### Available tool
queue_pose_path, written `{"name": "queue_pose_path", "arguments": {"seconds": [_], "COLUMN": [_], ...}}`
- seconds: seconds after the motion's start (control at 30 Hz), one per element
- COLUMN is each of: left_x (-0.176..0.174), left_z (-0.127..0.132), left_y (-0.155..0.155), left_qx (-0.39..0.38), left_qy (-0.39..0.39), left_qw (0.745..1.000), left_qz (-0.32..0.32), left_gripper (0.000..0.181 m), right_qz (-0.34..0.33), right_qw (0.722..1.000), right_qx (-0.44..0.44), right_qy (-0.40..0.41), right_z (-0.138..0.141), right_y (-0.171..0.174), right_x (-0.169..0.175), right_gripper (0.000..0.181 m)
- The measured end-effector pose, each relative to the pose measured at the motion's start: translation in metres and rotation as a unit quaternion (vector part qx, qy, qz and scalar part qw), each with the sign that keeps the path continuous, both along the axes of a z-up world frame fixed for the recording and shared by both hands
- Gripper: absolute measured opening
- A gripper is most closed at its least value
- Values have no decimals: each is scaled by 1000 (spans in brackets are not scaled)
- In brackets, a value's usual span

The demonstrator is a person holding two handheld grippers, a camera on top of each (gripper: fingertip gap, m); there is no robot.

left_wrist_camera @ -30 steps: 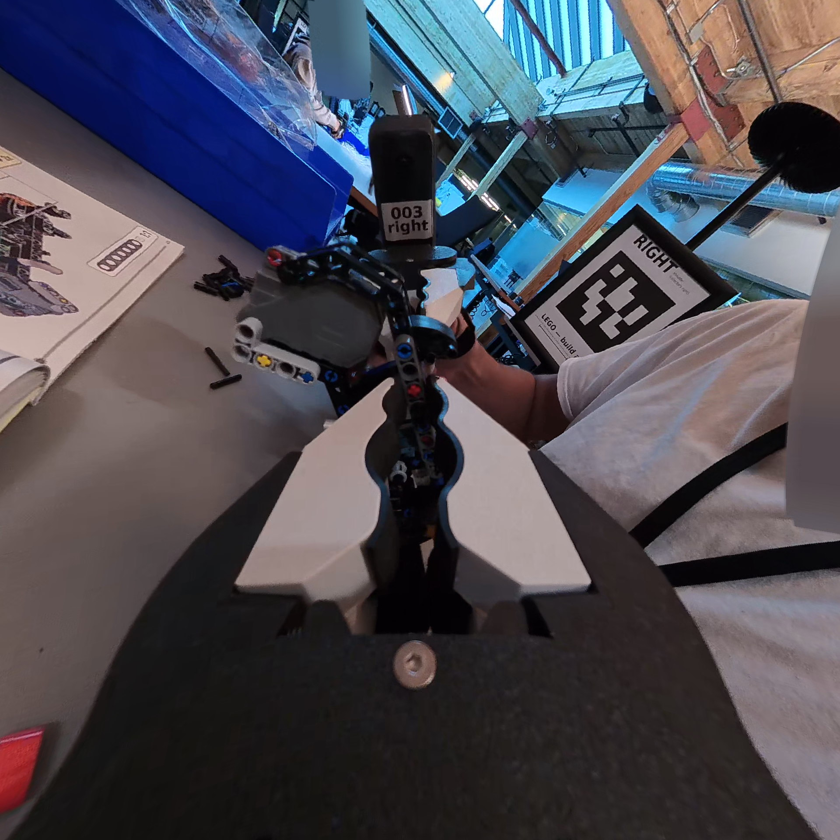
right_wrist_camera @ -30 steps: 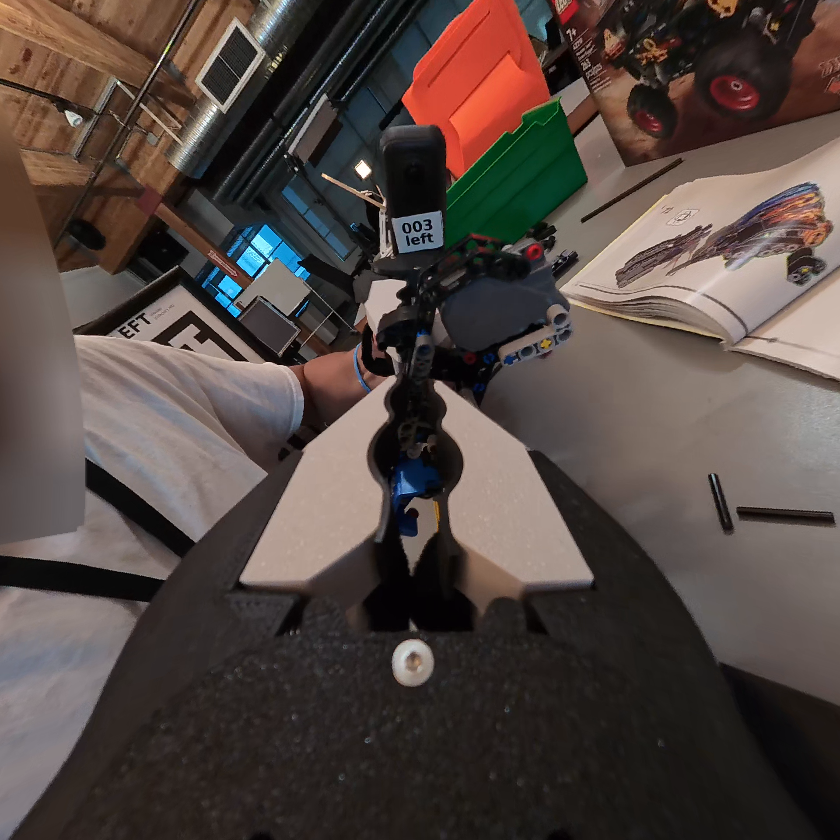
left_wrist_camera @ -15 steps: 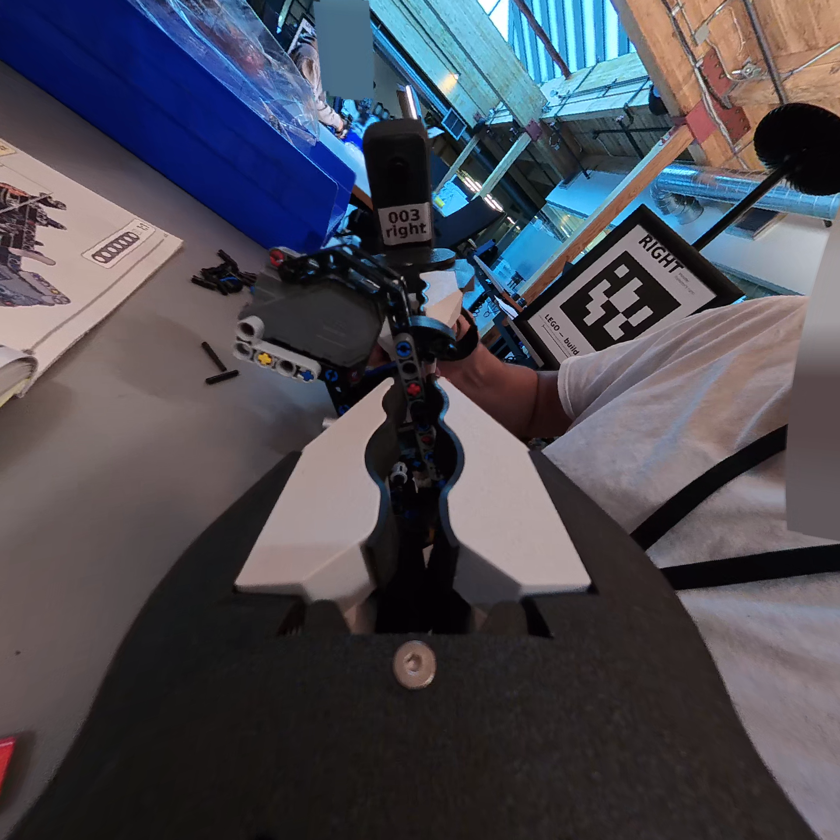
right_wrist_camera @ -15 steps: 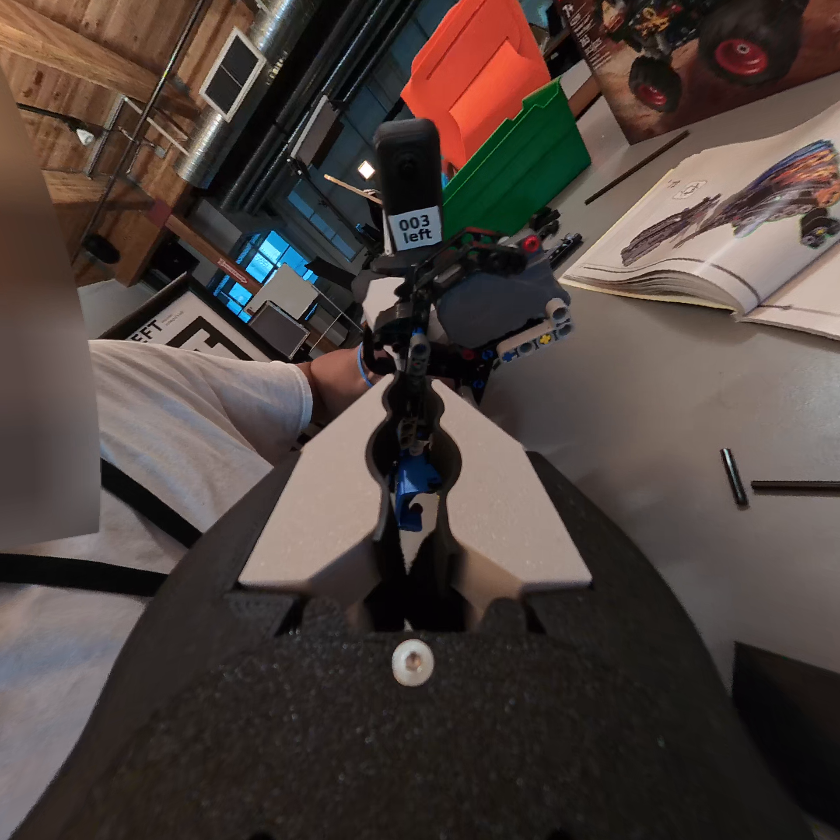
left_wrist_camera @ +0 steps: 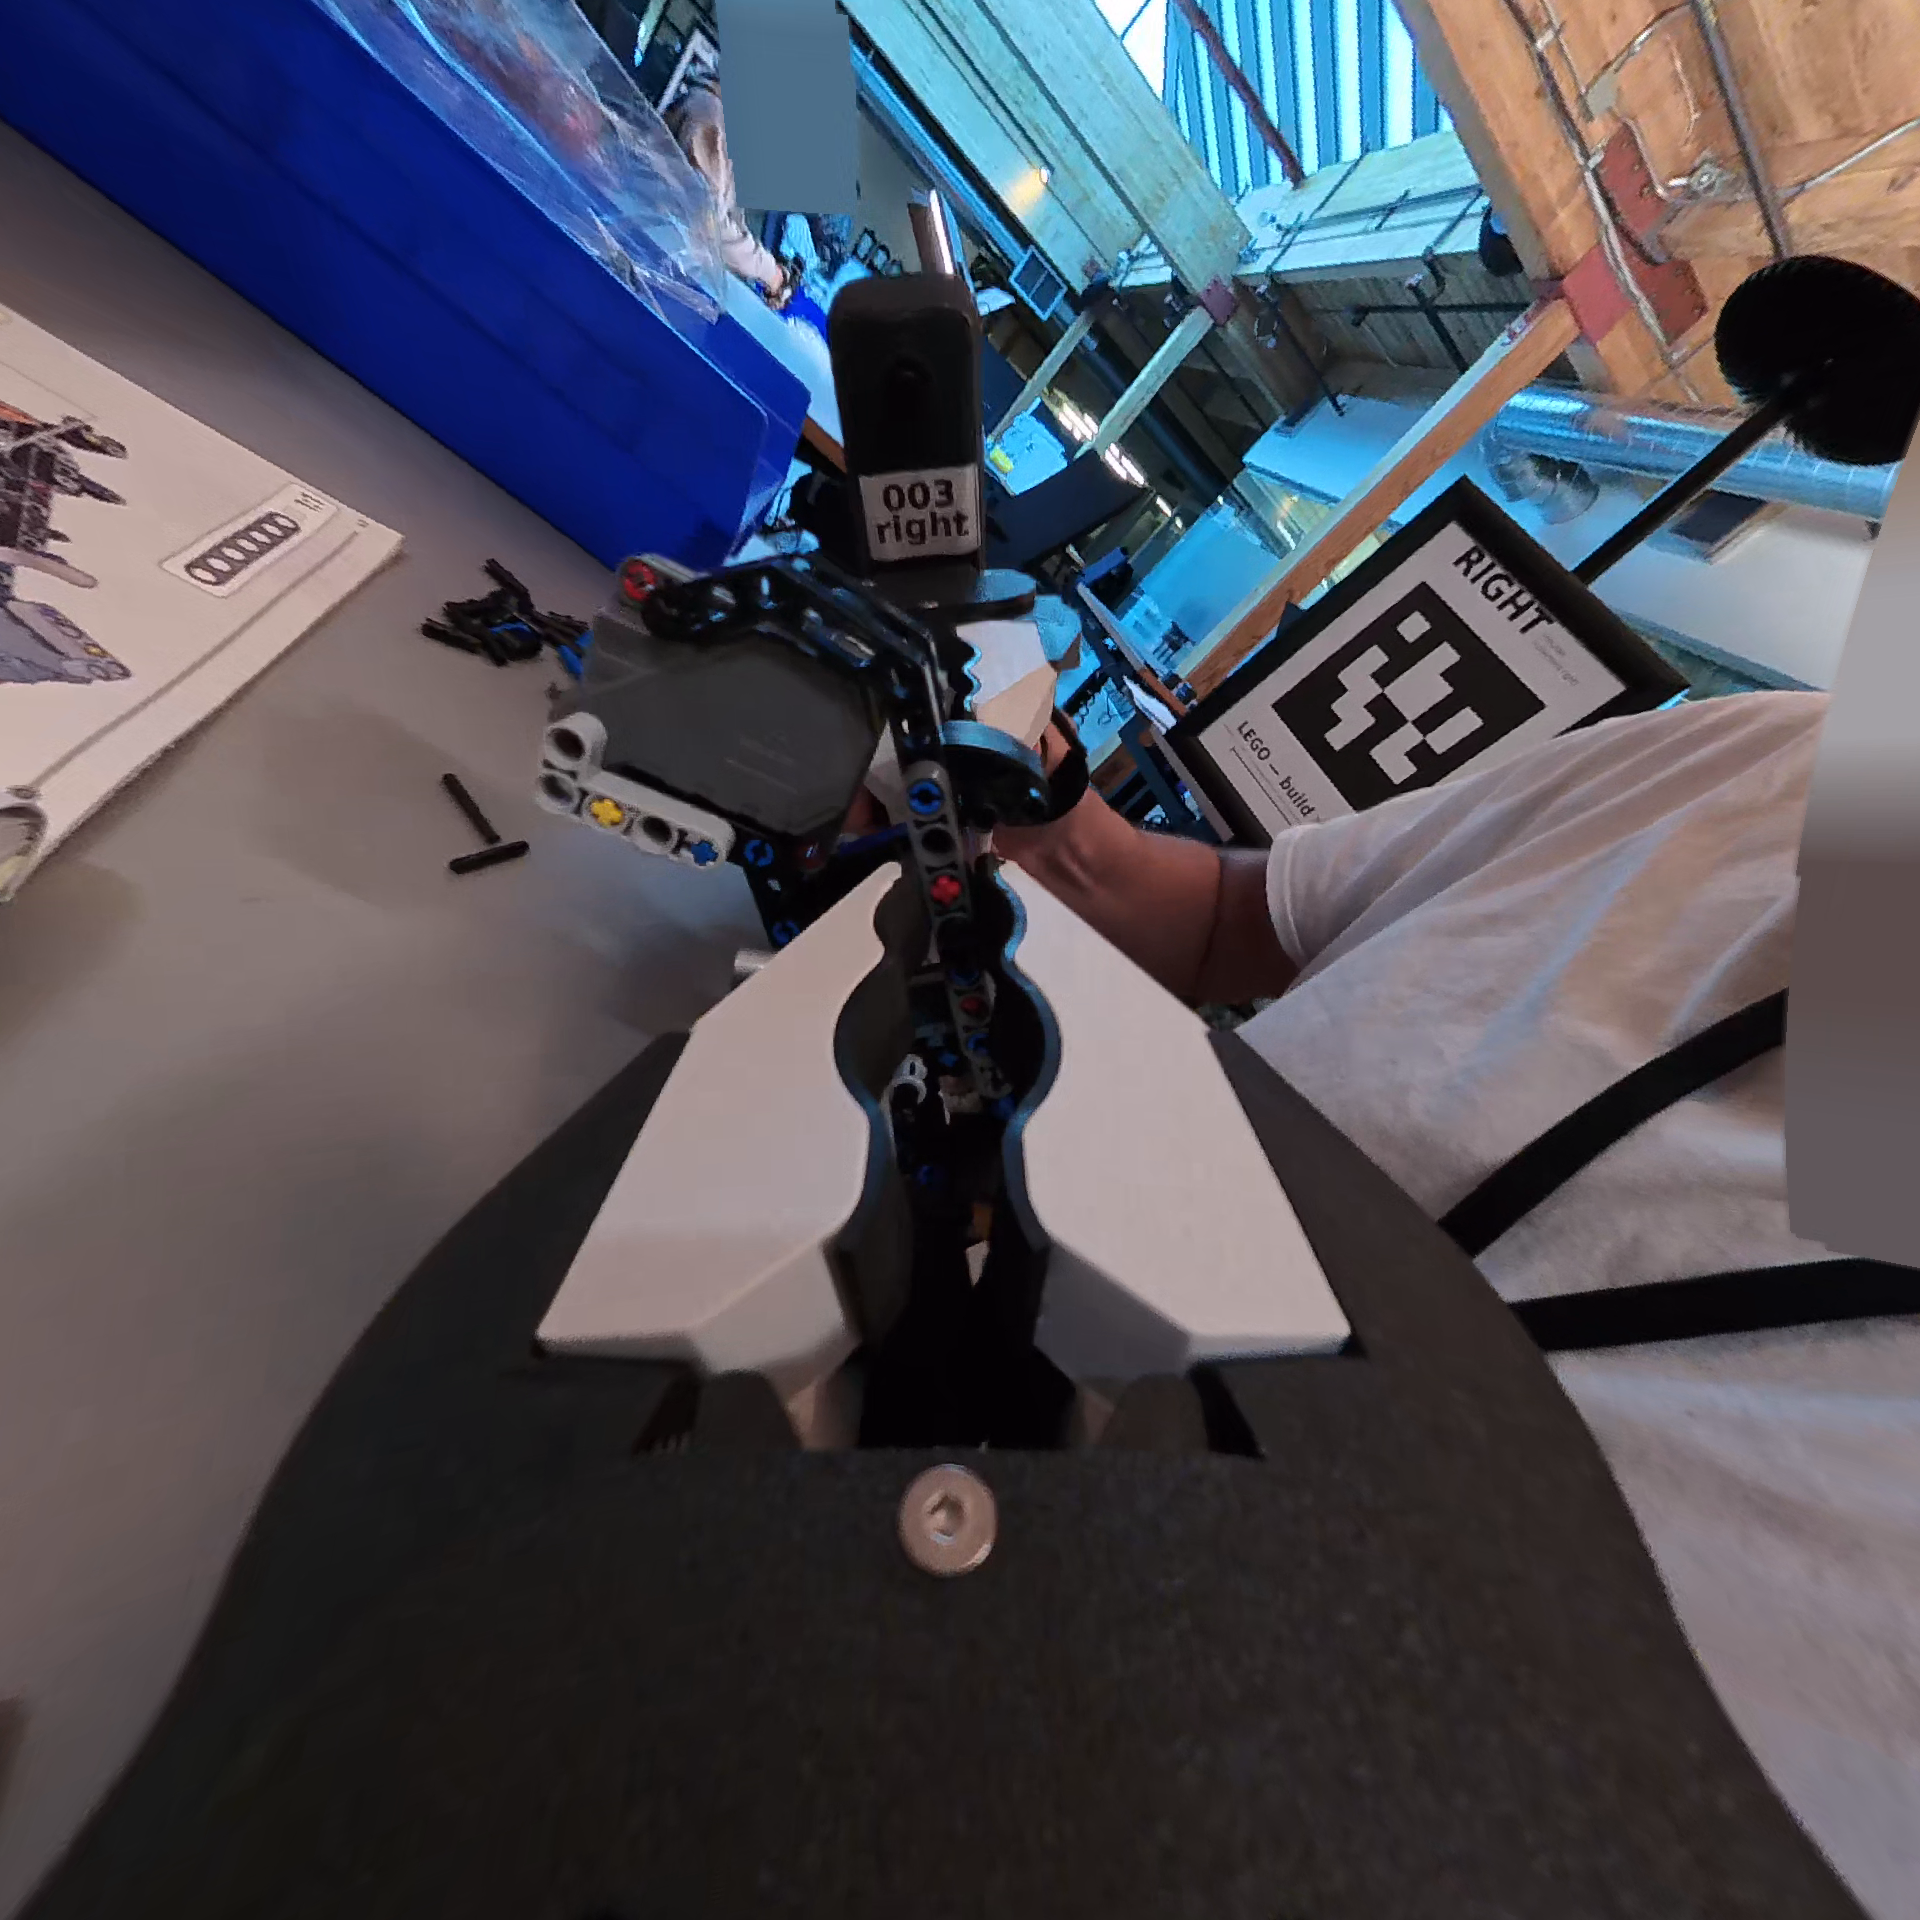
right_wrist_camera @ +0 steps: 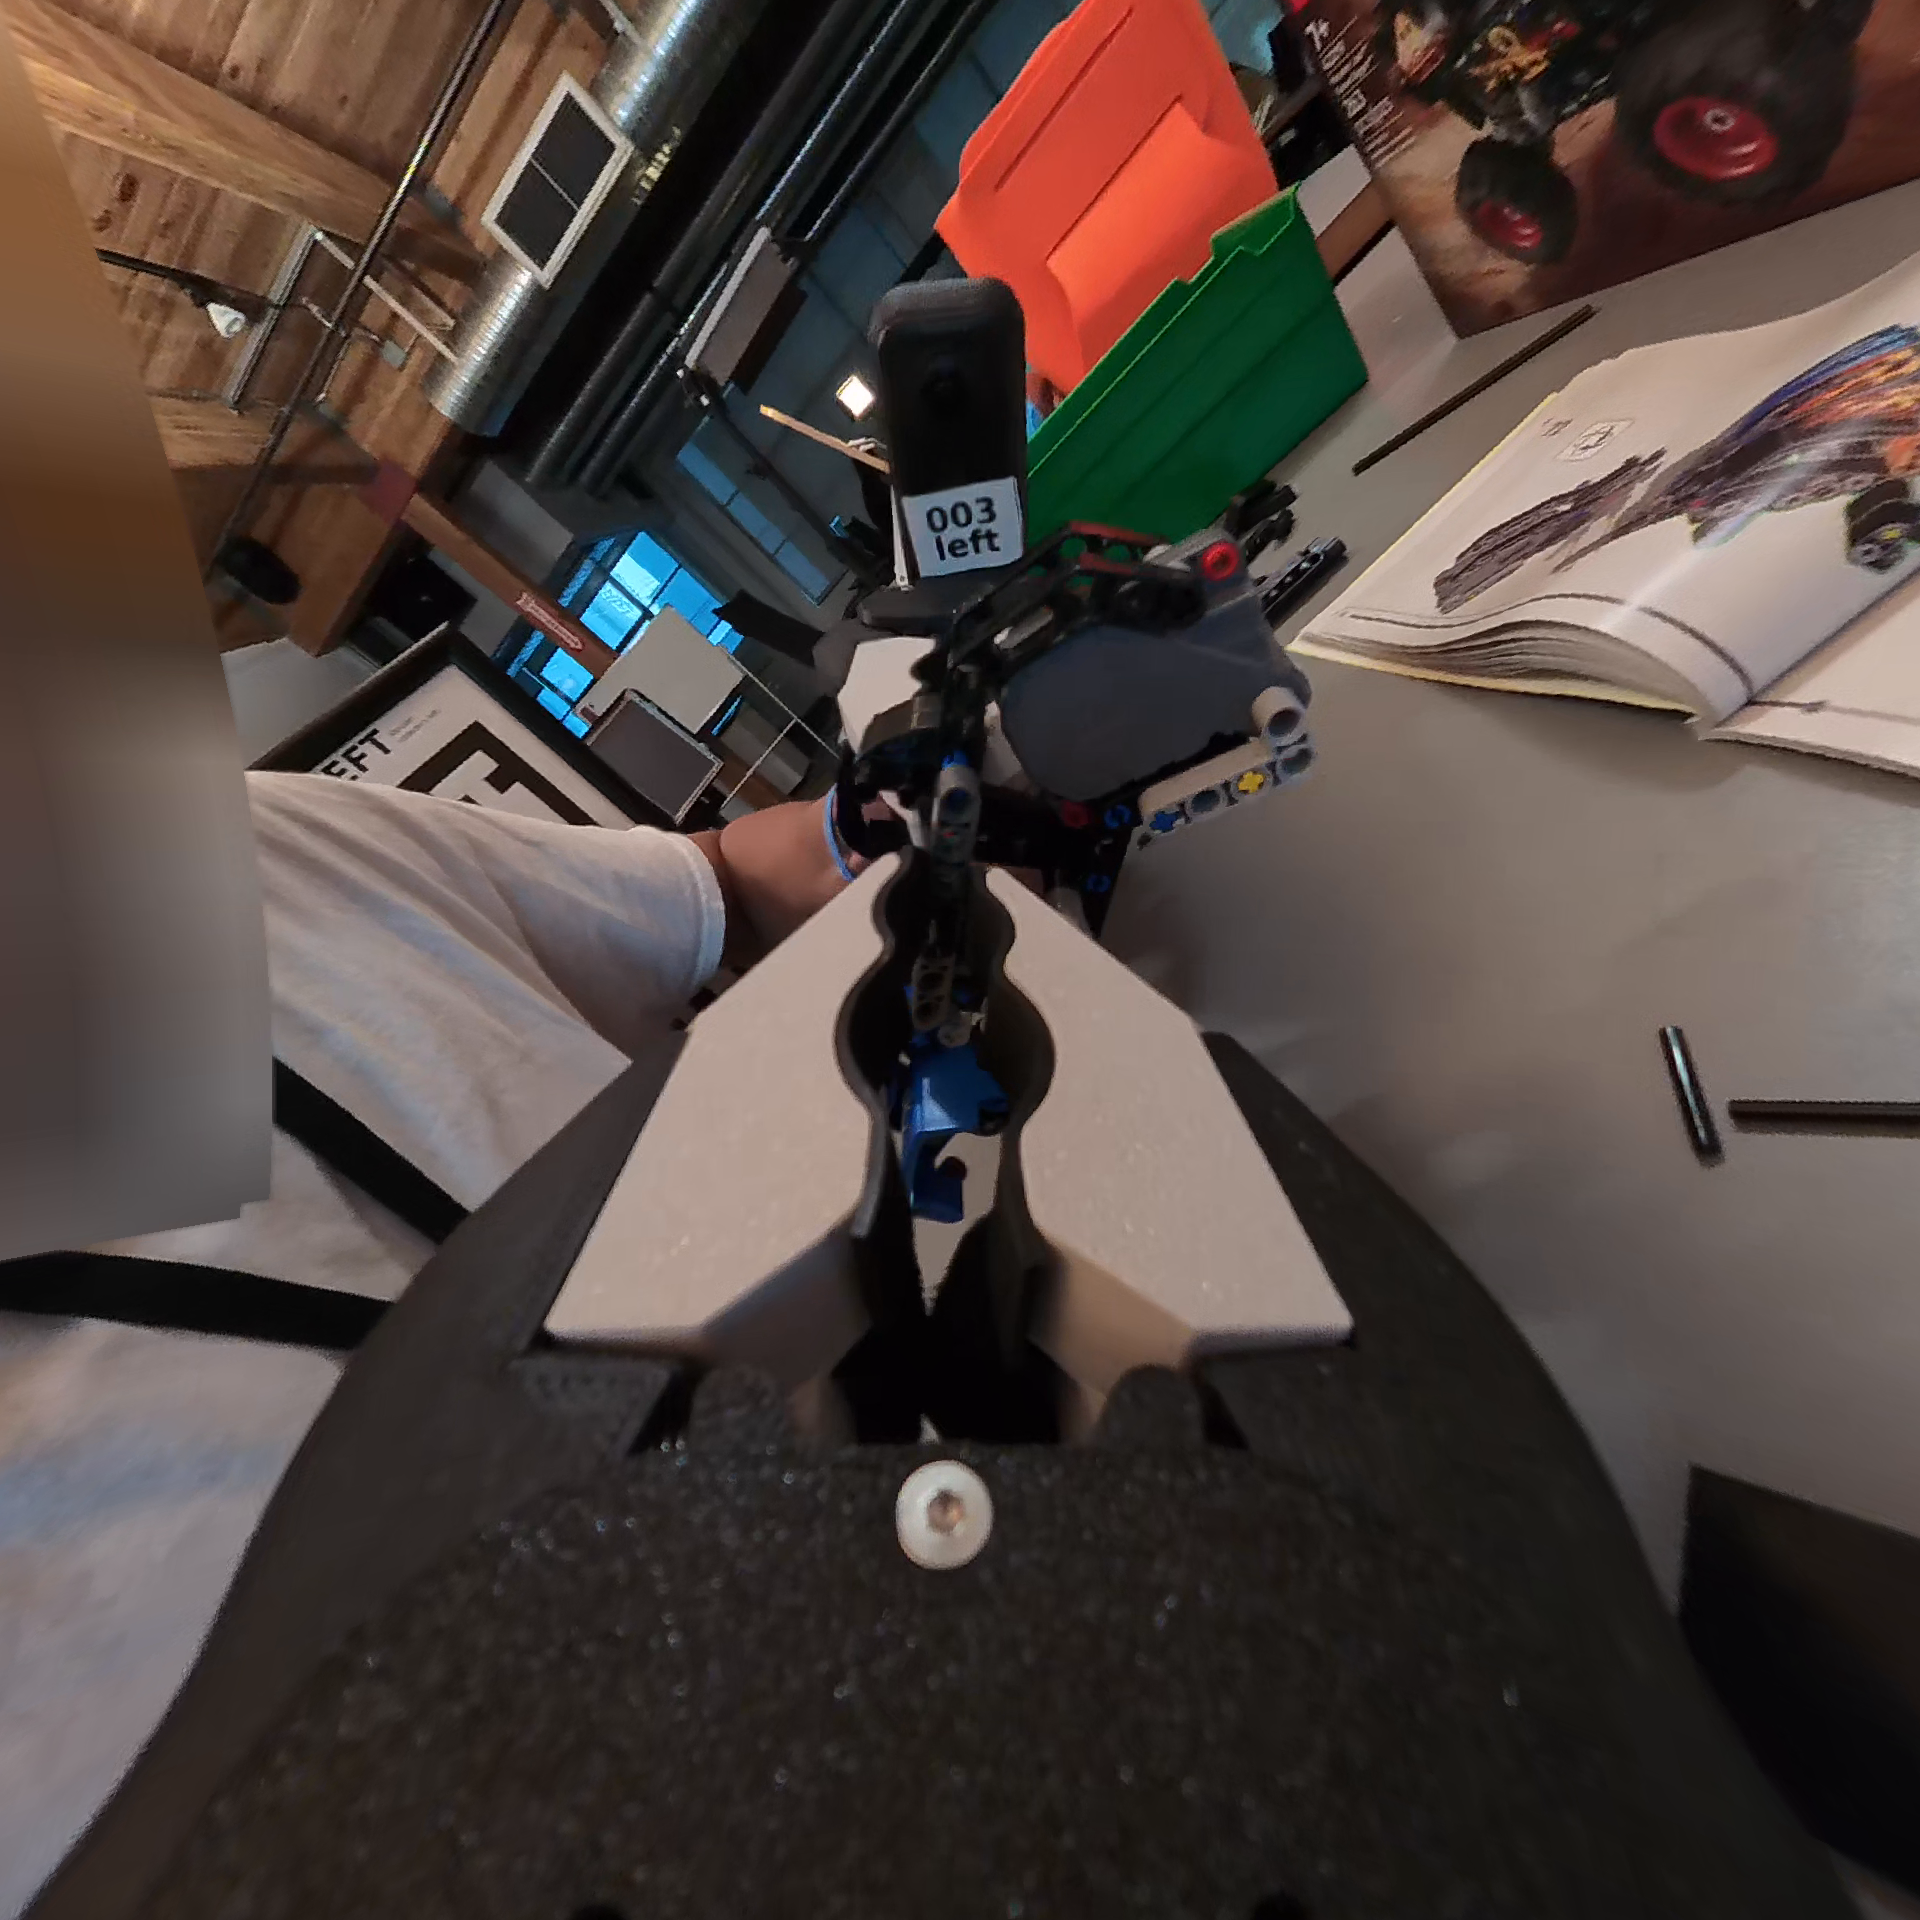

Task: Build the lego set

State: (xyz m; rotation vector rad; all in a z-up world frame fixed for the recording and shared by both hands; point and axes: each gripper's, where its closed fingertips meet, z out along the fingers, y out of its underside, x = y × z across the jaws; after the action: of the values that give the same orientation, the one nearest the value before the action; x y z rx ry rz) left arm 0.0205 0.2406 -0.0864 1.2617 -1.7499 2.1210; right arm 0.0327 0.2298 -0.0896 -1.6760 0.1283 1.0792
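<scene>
Both grippers hold one lego assembly above the grey table, facing each other. The assembly has a dark grey block (left_wrist_camera: 727, 727) with black beams and a light grey beam (left_wrist_camera: 634, 810) carrying yellow and blue pins. My left gripper (left_wrist_camera: 940, 914) is shut on a black beam of the assembly. My right gripper (right_wrist_camera: 940, 883) is shut on the assembly's other end, with a blue piece (right_wrist_camera: 940, 1127) between its fingers. The grey block also shows in the right wrist view (right_wrist_camera: 1132, 707). The opposite gripper appears behind the assembly in each view.
An open instruction booklet (right_wrist_camera: 1662, 582) lies on the table (left_wrist_camera: 260, 1039). Loose black pins (left_wrist_camera: 473, 821) and a small pile of black parts (left_wrist_camera: 499, 629) lie near a blue bin (left_wrist_camera: 416, 239). Green and orange bins (right_wrist_camera: 1195, 353) and the set's box (right_wrist_camera: 1621, 135) stand behind. A black axle (right_wrist_camera: 1829, 1112) lies at right. My left and right fingertips are right by each other. The black axle (right_wrist_camera: 1829, 1112) is about 12 cm from my right fingertips. Look for it in the left wrist view (left_wrist_camera: 463, 816) too.
Both grippers and the held assembly have shifted slightly, with the views tilting a little. The grips have not changed.
</scene>
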Motion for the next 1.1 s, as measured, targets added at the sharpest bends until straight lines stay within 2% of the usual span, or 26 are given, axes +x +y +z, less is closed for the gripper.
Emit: {"name": "queue_pose_path", "arguments": {"seconds": [0.07,0.1,0.13,0.2,0.23,0.3,0.37,0.47,0.67,0.77,0.9,1.1], "left_x": [1,6,5,-1,-4,-3,-3,-3,-5,-8,-6,-9], "left_z": [-2,1,5,1,-3,-2,-2,-1,-2,-3,-6,-9], "left_y": [0,4,6,1,-2,0,1,1,2,0,-1,-4], "left_qx": [21,2,-17,31,50,23,20,16,19,30,35,33], "left_qy": [-3,-2,2,-10,-11,-1,-2,-4,-4,-7,9,14], "left_qw": [1000,1000,1000,999,999,1000,1000,1000,1000,999,999,999], "left_qz": [3,17,9,1,-8,-15,-17,-17,-23,-31,-24,-34], "left_gripper": [6,6,6,6,7,6,6,6,6,6,6,6], "right_qz": [5,-19,-15,-13,9,9,-1,1,5,27,13,37], "right_qw": [1000,1000,1000,999,1000,1000,999,1000,1000,999,999,999], "right_qx": [-10,-3,3,1,-14,-17,-10,0,-2,-10,-1,-22], "right_qy": [0,9,10,-37,-19,2,-32,17,23,39,-31,18], "right_z": [-3,3,9,2,-4,0,0,5,4,3,-1,-5], "right_y": [0,6,7,3,-2,1,2,1,3,1,0,-3], "right_x": [2,7,5,2,-1,0,0,6,5,0,0,-3], "right_gripper": [6,6,6,7,6,6,7,6,6,5,6,6]}}
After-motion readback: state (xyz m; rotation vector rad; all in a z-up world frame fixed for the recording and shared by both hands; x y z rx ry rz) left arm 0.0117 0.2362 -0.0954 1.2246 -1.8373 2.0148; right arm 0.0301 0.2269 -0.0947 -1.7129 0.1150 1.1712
